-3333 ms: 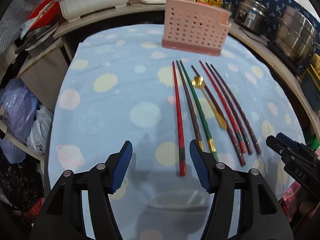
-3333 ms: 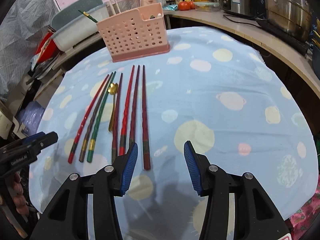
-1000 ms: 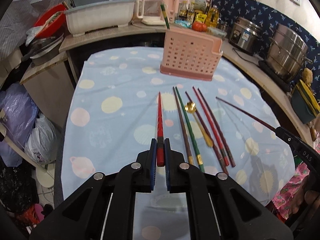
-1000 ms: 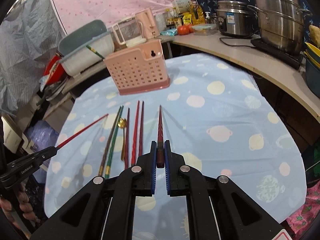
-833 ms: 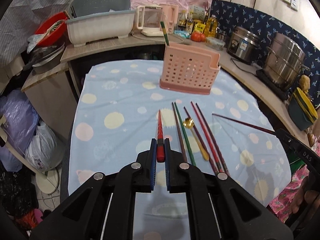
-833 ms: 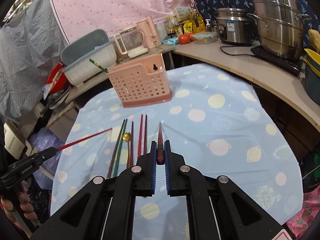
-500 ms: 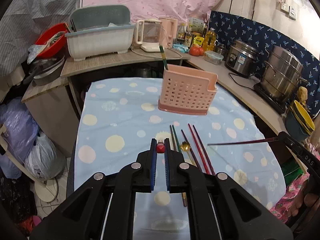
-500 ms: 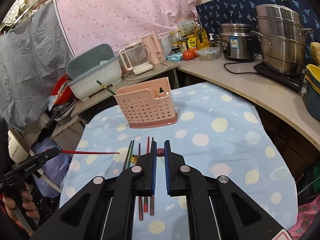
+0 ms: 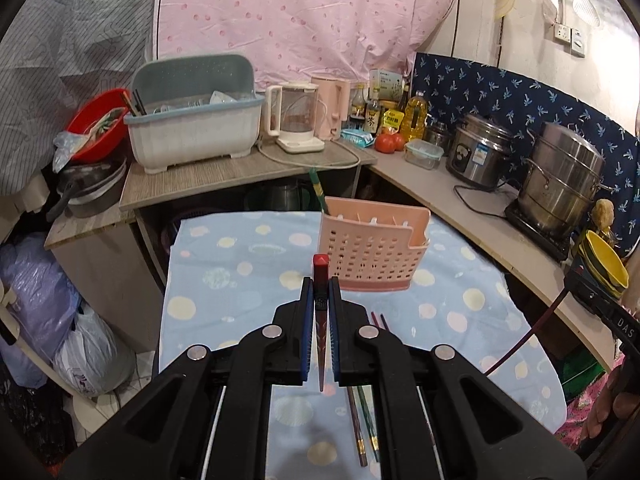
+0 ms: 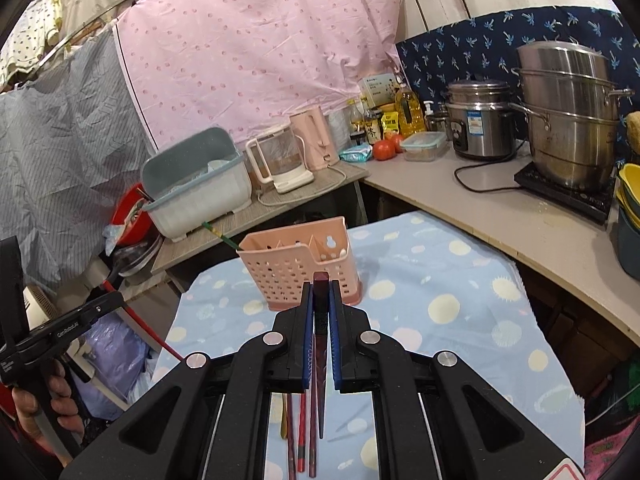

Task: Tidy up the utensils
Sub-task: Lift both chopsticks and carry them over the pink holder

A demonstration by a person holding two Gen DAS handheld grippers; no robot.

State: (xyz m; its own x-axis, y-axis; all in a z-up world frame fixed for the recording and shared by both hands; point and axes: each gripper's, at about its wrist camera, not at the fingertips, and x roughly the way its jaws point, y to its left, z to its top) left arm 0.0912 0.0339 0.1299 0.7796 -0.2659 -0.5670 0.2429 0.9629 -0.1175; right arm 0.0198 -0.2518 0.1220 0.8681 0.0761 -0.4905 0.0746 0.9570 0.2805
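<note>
My left gripper (image 9: 319, 312) is shut on a red chopstick (image 9: 320, 272), held upright with its tip hanging down. My right gripper (image 10: 319, 312) is shut on a dark maroon chopstick (image 10: 320, 280), also upright. Both are raised above the table, short of the pink perforated holder (image 9: 374, 254), which also shows in the right wrist view (image 10: 300, 266) and has a green chopstick (image 9: 319, 194) leaning in it. Several chopsticks (image 9: 362, 432) and a gold spoon (image 10: 283, 416) lie on the spotted blue tablecloth (image 9: 224, 280) below. The right gripper (image 9: 600, 308) shows at the left view's right edge.
A wooden counter (image 9: 224, 172) behind the table carries a dish rack (image 9: 192, 132), kettle (image 9: 296, 120), bottles and tomatoes. Steel pots (image 10: 568, 120) and a rice cooker (image 10: 476, 120) stand on the right counter. Bags (image 9: 48, 300) sit on the floor at left.
Both grippers have lifted higher and tilted up, swinging their chopsticks from level to upright with tips down. The holder now sits lower and closer ahead in both views.
</note>
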